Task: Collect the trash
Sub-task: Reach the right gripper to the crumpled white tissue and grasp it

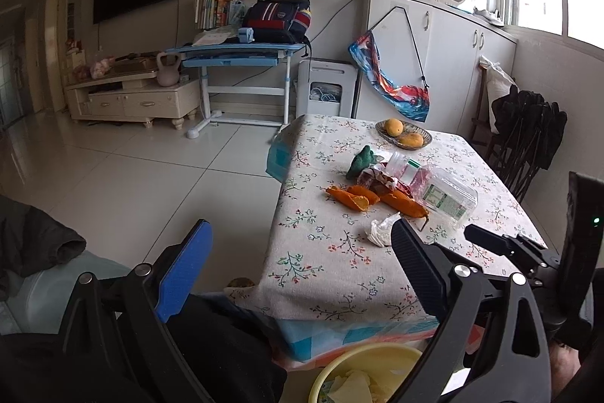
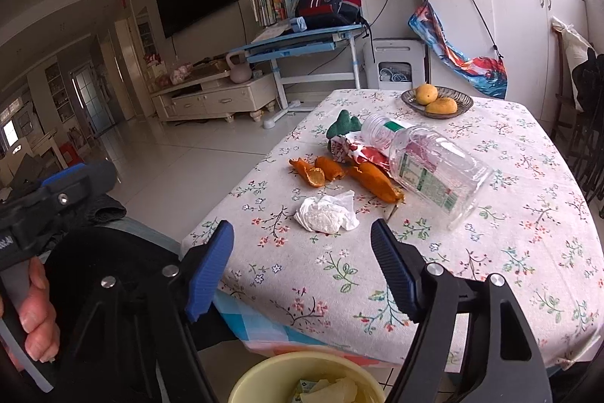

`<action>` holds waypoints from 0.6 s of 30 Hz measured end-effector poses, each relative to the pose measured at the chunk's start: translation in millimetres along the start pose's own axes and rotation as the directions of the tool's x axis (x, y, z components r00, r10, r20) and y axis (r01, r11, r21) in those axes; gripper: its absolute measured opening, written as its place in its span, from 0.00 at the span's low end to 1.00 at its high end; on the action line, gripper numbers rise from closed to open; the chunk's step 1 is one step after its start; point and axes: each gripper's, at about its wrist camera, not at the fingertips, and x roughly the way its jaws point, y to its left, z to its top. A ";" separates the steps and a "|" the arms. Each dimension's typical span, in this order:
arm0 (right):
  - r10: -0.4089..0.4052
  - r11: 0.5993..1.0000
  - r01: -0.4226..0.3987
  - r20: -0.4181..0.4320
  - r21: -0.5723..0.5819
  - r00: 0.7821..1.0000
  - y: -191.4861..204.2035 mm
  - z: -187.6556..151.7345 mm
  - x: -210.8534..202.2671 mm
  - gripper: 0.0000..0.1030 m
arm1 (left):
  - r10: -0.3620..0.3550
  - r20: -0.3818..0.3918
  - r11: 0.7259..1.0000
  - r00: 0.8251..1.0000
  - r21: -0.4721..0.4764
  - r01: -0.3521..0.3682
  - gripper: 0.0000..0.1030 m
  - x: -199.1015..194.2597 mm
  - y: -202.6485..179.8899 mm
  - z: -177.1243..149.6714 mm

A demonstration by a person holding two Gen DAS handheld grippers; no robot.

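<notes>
On the floral tablecloth (image 2: 509, 252) lie a crumpled white tissue (image 2: 326, 214), several orange peels (image 2: 362, 176), a red-and-white wrapper (image 2: 355, 152), a green crumpled piece (image 2: 341, 127) and a clear plastic bottle (image 2: 426, 172) on its side. My right gripper (image 2: 302, 225) is open and empty, just short of the tissue at the table's near edge. My left gripper (image 1: 302, 225) is open and empty too, off the table's near-left corner, with the tissue (image 1: 381, 231) beside its right finger. A yellow bin (image 2: 264, 376) holding scraps sits below the table edge.
A dish with two yellow fruits (image 2: 436, 101) stands at the table's far side. Dark chairs (image 1: 528, 135) are against the right side. Tiled floor (image 1: 151, 176) spreads to the left, with a blue desk (image 1: 241, 55) and a TV cabinet (image 1: 132, 97) beyond.
</notes>
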 end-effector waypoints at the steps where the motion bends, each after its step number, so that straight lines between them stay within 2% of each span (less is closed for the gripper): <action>1: 0.001 1.000 -0.001 -0.013 -0.004 1.000 0.4 1.4 7.9 0.67 | 0.001 -0.002 1.000 1.000 -0.008 -0.001 0.89 2.8 1.9 1.9; 8: -0.027 0.999 0.025 -0.118 -0.024 0.993 0.1 9.7 63.6 0.60 | -0.020 -0.026 0.999 0.999 -0.048 0.019 0.89 26.7 6.8 14.9; 10: -0.036 0.999 0.033 -0.151 -0.025 0.988 -2.9 10.0 75.3 0.55 | -0.029 -0.039 0.999 0.999 -0.043 0.027 0.89 37.3 4.0 18.6; 16: -0.056 0.998 0.049 -0.194 -0.038 0.979 -10.1 10.5 87.6 0.39 | -0.062 -0.106 0.997 0.992 -0.048 0.057 0.89 81.5 -6.9 29.6; 18: -0.049 0.998 0.042 -0.199 -0.041 0.979 -12.7 9.4 87.3 0.36 | -0.078 -0.129 0.996 0.989 -0.057 0.072 0.89 96.4 -10.5 32.1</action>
